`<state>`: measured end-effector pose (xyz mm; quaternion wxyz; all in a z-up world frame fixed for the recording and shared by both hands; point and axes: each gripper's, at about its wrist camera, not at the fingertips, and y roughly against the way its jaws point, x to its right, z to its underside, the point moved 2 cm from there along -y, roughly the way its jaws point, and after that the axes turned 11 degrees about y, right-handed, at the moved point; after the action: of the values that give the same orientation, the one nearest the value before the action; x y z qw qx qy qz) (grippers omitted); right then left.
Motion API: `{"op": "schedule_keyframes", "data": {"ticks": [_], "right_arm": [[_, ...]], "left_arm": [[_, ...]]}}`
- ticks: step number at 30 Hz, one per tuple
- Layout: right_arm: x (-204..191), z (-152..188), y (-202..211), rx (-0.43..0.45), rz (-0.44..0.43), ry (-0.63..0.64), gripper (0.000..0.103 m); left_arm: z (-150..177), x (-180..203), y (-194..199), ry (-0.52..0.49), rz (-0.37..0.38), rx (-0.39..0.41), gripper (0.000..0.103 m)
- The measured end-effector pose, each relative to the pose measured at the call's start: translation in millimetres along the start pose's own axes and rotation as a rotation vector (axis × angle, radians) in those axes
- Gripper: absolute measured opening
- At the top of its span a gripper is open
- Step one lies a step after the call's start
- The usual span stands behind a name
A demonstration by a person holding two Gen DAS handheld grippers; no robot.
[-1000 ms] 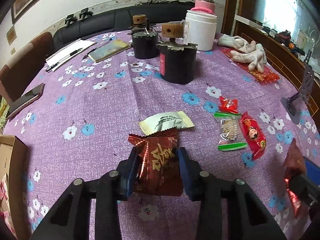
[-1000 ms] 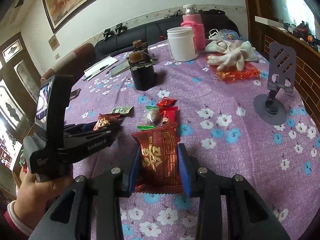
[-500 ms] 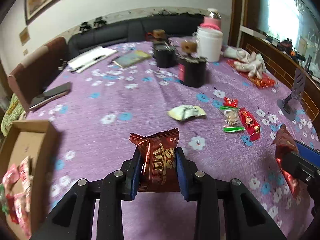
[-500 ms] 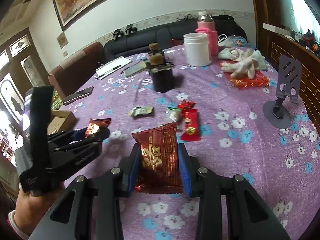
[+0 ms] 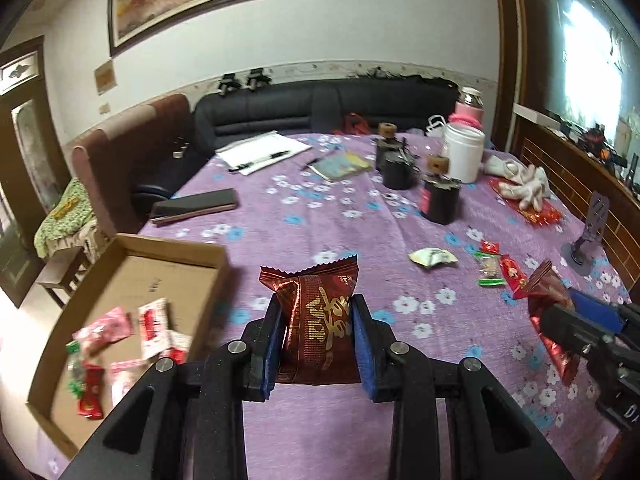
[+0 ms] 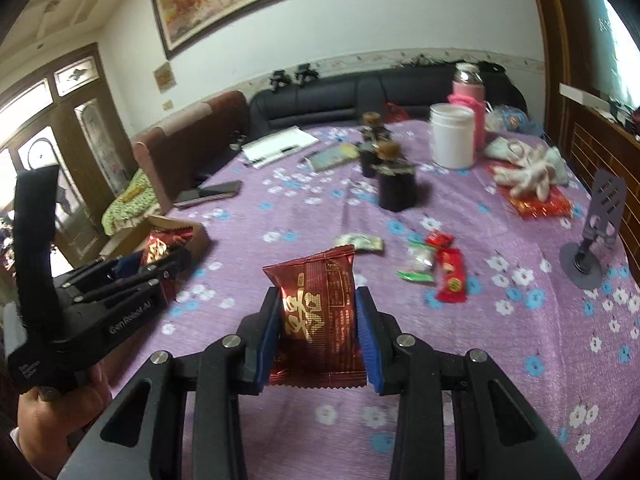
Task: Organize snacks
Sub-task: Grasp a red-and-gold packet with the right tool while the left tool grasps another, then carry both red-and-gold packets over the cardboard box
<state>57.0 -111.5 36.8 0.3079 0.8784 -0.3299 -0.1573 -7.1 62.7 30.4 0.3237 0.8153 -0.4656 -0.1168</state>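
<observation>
My left gripper [image 5: 318, 314] is shut on a dark red snack packet [image 5: 316, 320] with gold lettering, held above the table just right of an open cardboard box [image 5: 168, 268] that holds several small red and pink snacks. My right gripper [image 6: 316, 314] is shut on a similar dark red packet [image 6: 316, 304] above the purple floral tablecloth. In the right wrist view the left gripper [image 6: 160, 264] hangs beside the box [image 6: 176, 222]. In the left wrist view the right gripper [image 5: 560, 312] is at the right edge. Loose snacks lie mid-table: a pale green packet [image 5: 432, 258], a clear green-ended packet [image 5: 490, 272] and a red packet [image 5: 514, 276].
Two dark jars [image 5: 440, 200] with cork tops, a white tub [image 5: 464, 152] and a pink flask stand at the back. White gloves [image 5: 524, 188], a phone stand [image 5: 592, 232], a dark phone [image 5: 196, 206], papers and a booklet also lie on the table. A hand [image 6: 52, 420] holds the left gripper.
Both grippers rose with their packets. The left one swung left, so the cardboard box with snacks came into view beside it. The loose snacks stayed where they were.
</observation>
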Motion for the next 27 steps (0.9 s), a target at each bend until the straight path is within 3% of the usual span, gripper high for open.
{"op": "schedule_keyframes", "data": {"ticks": [27], "right_arm": [[-103,-46,-20,0.036,-0.112,0.137,0.035]], "left_arm": [[4,-119,32,0.155,-0.103,0.057,0.034]]}}
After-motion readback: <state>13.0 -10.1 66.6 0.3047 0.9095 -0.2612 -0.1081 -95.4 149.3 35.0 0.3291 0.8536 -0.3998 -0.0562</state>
